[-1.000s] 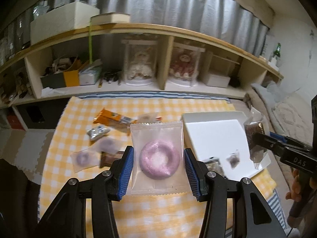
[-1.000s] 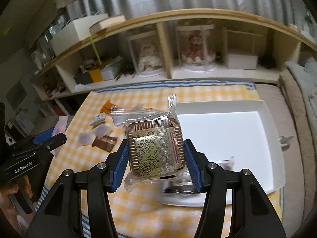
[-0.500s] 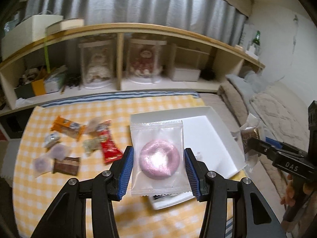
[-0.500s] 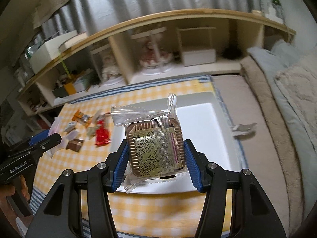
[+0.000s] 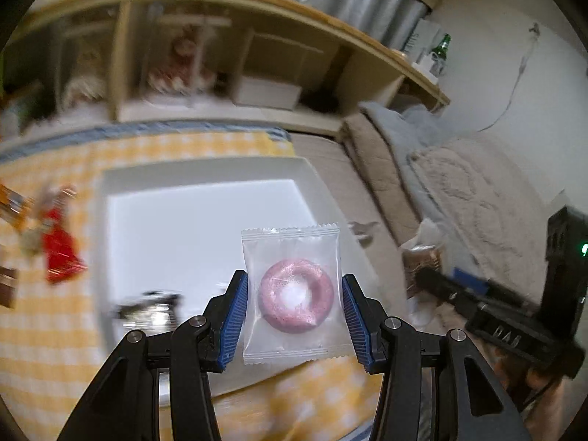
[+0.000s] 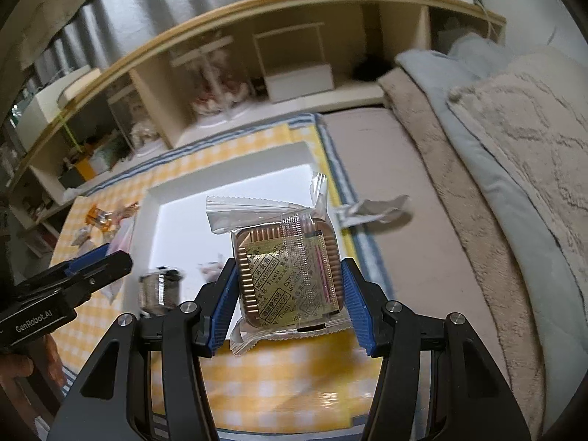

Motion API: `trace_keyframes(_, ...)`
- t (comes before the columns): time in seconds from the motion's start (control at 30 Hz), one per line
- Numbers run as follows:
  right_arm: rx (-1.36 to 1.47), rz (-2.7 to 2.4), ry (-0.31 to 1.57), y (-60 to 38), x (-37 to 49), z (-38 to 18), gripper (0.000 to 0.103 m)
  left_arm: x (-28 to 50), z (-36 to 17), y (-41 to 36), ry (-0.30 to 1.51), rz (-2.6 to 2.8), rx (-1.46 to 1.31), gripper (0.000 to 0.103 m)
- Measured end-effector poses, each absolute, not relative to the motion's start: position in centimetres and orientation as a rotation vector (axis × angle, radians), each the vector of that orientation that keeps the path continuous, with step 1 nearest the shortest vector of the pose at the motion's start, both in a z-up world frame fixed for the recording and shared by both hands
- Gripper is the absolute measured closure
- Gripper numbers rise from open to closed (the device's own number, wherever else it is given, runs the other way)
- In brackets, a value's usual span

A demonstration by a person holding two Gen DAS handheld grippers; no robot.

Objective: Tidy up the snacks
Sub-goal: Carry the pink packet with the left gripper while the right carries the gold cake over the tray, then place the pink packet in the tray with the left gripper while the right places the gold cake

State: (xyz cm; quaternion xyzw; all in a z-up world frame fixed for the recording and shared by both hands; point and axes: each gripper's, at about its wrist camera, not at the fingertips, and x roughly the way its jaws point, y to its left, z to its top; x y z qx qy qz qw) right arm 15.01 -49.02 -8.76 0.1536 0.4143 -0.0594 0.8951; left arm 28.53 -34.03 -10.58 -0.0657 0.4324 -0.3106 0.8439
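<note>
Both claws, left (image 5: 294,316) clamping doughnut packet (image 5: 292,296), now hover over tray (image 5: 191,220).

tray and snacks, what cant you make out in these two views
- Dark packet in the tray, left wrist view: motion blur smears it, so its kind is unreadable.
- Loose snacks on the cloth, left wrist view: blurred and cut off by the left edge.
- Tray's near rim, both views: hidden behind the donut packet and the cake packet that the hand-held grippers hold.
- Shelf figurines: too blurred to identify.
</note>
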Motion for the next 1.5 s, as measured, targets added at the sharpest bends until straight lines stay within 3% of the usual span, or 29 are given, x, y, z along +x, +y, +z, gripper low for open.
trace_keyframes(0.27,0.314,-0.136,0.898,-51.3,15.4,-11.2,0.047,35.3,-18.7,-37.3,1.102,-0.742,-0.385,0.054)
trace_keyframes(0.57,0.325,-0.092,0.934,-51.1,17.3,-12.8,0.047,40.8,-23.9,-37.4,1.169,-0.628,-0.388,0.054)
trace_keyframes(0.93,0.377,-0.020,1.040,-49.5,20.4,-16.6,0.047,42.7,-24.6,-32.9,1.137,-0.552,-0.353,0.053)
trace_keyframes(1.1,0.368,-0.035,1.061,-49.3,20.8,-17.5,0.045,43.4,-25.2,-33.2,1.175,-0.576,-0.390,0.042)
trace_keyframes(1.23,0.347,-0.047,1.058,-49.4,20.5,-16.8,0.039,42.5,-24.8,-34.3,1.181,-0.589,-0.339,0.039)
trace_keyframes(1.5,0.315,-0.042,1.064,-49.3,18.8,-16.0,0.038,37.1,-21.2,-35.1,1.159,-0.584,-0.235,0.028)
